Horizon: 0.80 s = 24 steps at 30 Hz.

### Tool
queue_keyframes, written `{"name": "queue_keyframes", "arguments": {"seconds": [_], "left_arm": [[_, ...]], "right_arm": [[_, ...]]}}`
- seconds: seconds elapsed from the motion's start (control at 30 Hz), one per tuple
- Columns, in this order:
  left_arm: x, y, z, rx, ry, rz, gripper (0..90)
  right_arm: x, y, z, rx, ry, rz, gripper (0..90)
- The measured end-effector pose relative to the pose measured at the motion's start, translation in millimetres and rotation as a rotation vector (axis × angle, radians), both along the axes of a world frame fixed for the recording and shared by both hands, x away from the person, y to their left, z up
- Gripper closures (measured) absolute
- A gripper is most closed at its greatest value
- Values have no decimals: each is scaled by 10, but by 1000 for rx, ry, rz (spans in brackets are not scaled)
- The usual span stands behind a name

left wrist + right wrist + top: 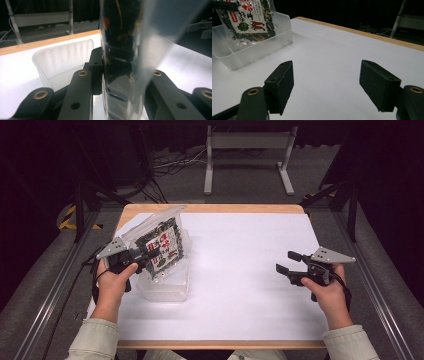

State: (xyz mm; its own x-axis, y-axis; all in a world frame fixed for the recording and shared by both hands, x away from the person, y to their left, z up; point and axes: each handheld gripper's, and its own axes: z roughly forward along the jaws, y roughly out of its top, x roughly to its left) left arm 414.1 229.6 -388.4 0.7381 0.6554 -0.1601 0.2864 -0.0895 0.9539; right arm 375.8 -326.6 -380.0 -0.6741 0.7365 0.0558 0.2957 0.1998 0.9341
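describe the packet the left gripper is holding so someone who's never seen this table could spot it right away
On the white-covered table, look to the left side, where a clear plastic tub sits. The packet stands in it, clamped by the left gripper. It is a see-through bag of dark contents with a white and red label.

I count one packet of dried food (161,246), one clear plastic tub (167,287), one white mat (250,270) on one wooden table (220,208), and my two grippers, left (148,254) and right (285,262).
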Motion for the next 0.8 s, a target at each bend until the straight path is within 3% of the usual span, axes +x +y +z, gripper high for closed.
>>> {"name": "queue_keyframes", "arguments": {"seconds": [0.03, 0.1, 0.13, 0.2, 0.23, 0.3, 0.47, 0.57, 0.8], "left_arm": [[-4, -4, 11, 20, 9, 11, 688], [-4, -15, 15, 65, 14, 63, 518], [-11, -6, 23, 42, 18, 83, 392], [-19, 3, 33, 25, 21, 97, 264], [-29, 15, 46, 18, 15, 109, 264], [-59, 36, 83, 18, -4, 128, 181], [-171, 80, 178, 50, -27, 134, 99], [-250, 122, 229, 51, -39, 138, 80], [-477, 241, 334, 105, -59, 138, 65]], "right_arm": [[0, 0, 0, 0, 0, 0, 282], [1, -3, -2, 2, 1, -1, 282], [4, -1, -2, 2, 3, -2, 282], [9, 4, -1, 4, 0, -1, 279], [9, 4, -1, 4, 0, -1, 279], [12, 12, -2, 6, 2, -1, 279], [5, 4, 5, 7, -5, 0, 277], [-10, -21, 13, 11, -7, -8, 276], [-64, -97, 23, 31, -21, -16, 268]]}}
